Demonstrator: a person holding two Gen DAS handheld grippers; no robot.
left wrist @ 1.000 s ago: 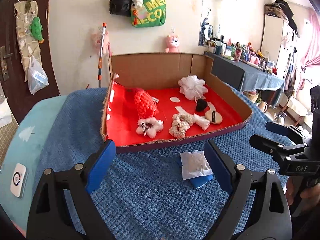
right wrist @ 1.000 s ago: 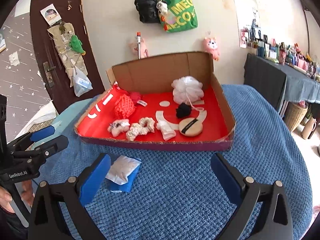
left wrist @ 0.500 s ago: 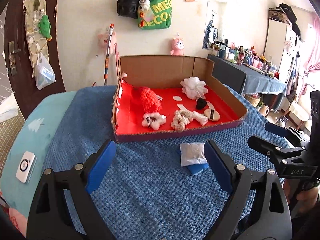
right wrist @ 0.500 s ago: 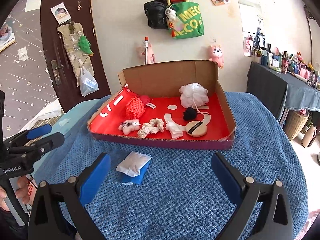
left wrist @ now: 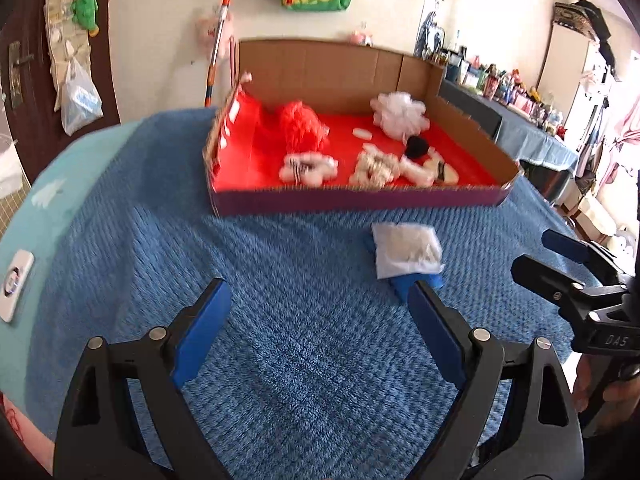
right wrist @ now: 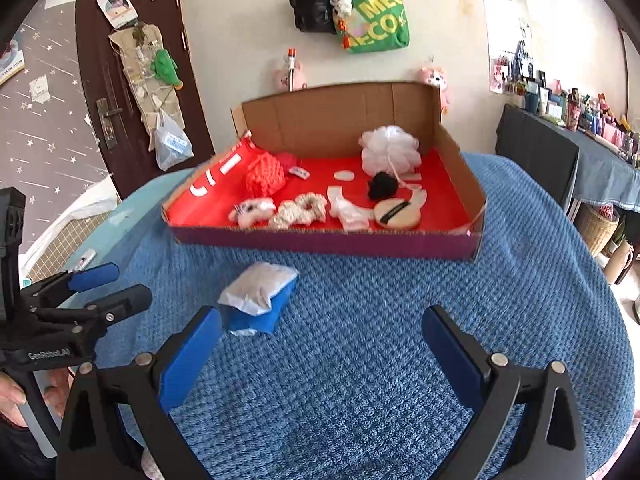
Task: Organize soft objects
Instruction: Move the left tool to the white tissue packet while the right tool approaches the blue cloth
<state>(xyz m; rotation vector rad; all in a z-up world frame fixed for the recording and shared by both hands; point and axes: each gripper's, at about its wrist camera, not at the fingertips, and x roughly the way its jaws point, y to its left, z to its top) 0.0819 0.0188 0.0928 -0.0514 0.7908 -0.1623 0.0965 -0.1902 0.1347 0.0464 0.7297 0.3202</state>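
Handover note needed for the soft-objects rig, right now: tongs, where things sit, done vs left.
Left tongs: open, empty, over the blue blanket.
Right tongs: open, empty, also over the blanket.
Cardboard tray: holds the red knit piece, white mesh pouf, black pom, round powder puff, cream scrunchie and small white bits.
Outside it: white pouch lying on a blue pad, on the blanket just in front of the tray, near both tongs.
Done: most soft items are in the tray.
Left: the pouch and pad are not yet picked up; they probably go in the tray.
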